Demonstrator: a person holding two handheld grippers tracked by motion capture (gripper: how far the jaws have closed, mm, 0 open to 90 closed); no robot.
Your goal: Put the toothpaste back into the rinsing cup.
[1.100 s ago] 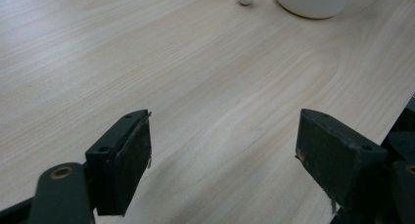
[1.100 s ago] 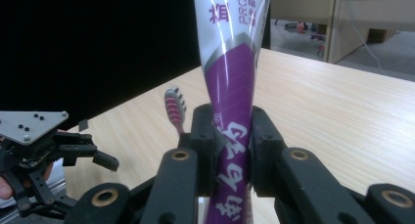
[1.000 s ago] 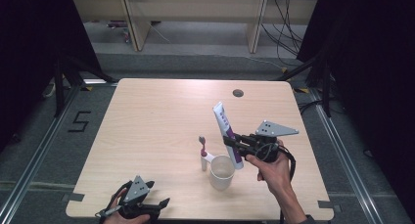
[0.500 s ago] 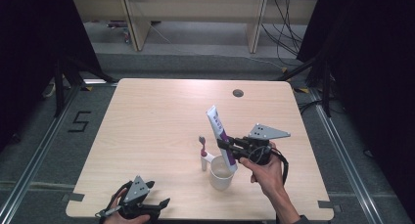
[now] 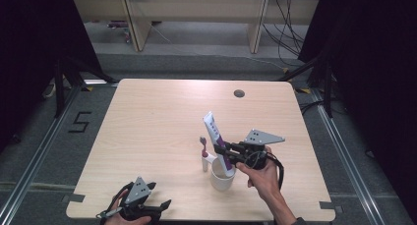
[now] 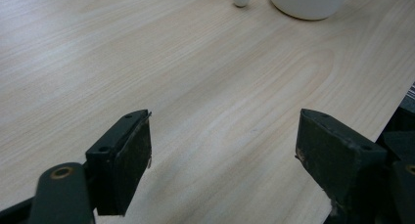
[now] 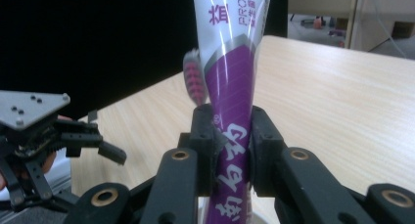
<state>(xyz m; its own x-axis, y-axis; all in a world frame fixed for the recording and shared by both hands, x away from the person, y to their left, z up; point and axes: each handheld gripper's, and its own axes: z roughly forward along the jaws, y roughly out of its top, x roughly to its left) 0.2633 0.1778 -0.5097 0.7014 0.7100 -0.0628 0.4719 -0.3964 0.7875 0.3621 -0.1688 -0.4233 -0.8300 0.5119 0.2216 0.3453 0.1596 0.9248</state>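
Note:
My right gripper [image 5: 222, 152] is shut on a white and purple toothpaste tube [image 5: 216, 137], which stands nearly upright with its lower end inside a white cup [image 5: 222, 178]. In the right gripper view the pads [image 7: 204, 136] squeeze the tube [image 7: 230, 77] from both sides. A toothbrush with a pink head [image 5: 203, 146] leans just left of the cup; its head [image 7: 194, 79] shows behind the tube. My left gripper [image 5: 156, 209] rests at the table's front edge, jaws open and empty [image 6: 222, 160]. The cup's base [image 6: 306, 1] lies well ahead of it.
The light wooden table [image 5: 162, 117] has a small round cable hole [image 5: 239, 93] near its far edge. Dark floor and table legs lie beyond the far side. The left gripper [image 7: 44, 141] shows off to the left in the right gripper view.
The right gripper has sunk and shifted left with the tube, whose lower end now sits in the cup. The left gripper has not moved.

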